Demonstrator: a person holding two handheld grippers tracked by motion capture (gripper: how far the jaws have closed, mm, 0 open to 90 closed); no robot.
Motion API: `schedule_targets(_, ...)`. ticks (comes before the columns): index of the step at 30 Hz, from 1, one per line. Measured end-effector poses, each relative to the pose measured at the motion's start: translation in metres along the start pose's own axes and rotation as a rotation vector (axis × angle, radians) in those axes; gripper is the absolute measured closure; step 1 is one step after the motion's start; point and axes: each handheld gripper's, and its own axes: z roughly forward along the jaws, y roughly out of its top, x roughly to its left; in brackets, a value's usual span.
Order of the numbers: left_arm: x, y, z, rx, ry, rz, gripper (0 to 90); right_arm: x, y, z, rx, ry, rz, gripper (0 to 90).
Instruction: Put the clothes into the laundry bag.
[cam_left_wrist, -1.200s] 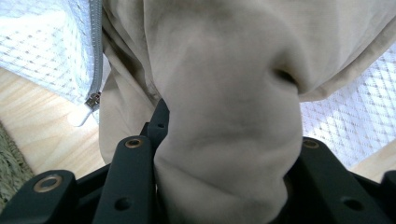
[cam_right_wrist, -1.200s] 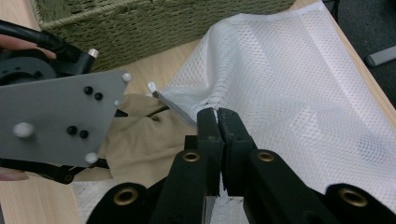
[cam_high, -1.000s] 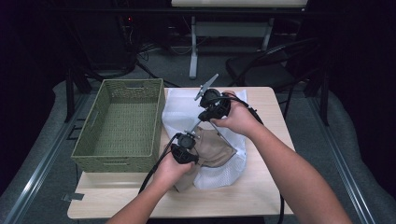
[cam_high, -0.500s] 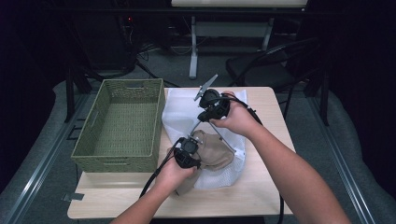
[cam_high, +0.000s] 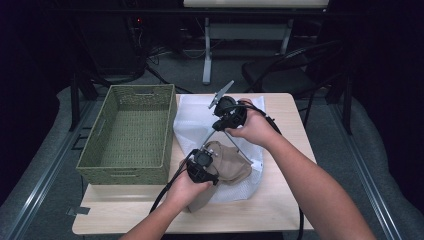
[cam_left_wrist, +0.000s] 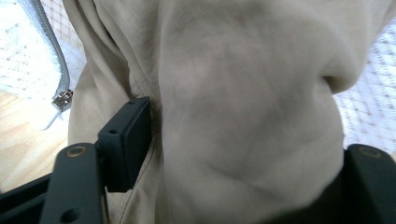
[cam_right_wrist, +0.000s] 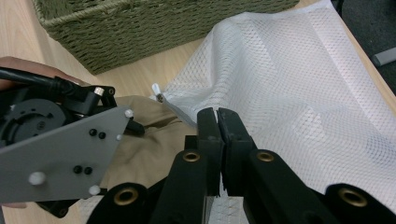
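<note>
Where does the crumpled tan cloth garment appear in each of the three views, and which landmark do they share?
High view: crumpled tan cloth garment lies lower centre, on the white mesh laundry bag.
Left gripper view: the garment covers most of the picture.
Right gripper view: it sits lower left of centre.
Shared landmark: the mesh bag.

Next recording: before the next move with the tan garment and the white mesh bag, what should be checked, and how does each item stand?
1. Right tongs shut on the edge of the mesh bag: ok.
2. Left tongs firmly on the tan garment: cannot tell. Their jaws have just been opening, and a fold sits between them.
3. Garment fully inside the bag: not ok, it lies uncovered in the high view.
4. Zipper pull apart from the left tongs: ok.
5. Green basket upright beside the bag: ok.
</note>
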Motion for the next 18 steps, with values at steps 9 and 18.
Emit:
schedule_targets(9,0.000,-0.007,-0.018,-0.051,-0.034,0.012,22.7,0.001,-0.001,-0.001,-0.004,0.002,0.001,88.7)
schedule_targets(18,0.002,-0.031,-0.033,-0.104,-0.011,0.026,22.0,0.001,-0.001,-0.001,-0.003,0.000,-0.007,88.7)
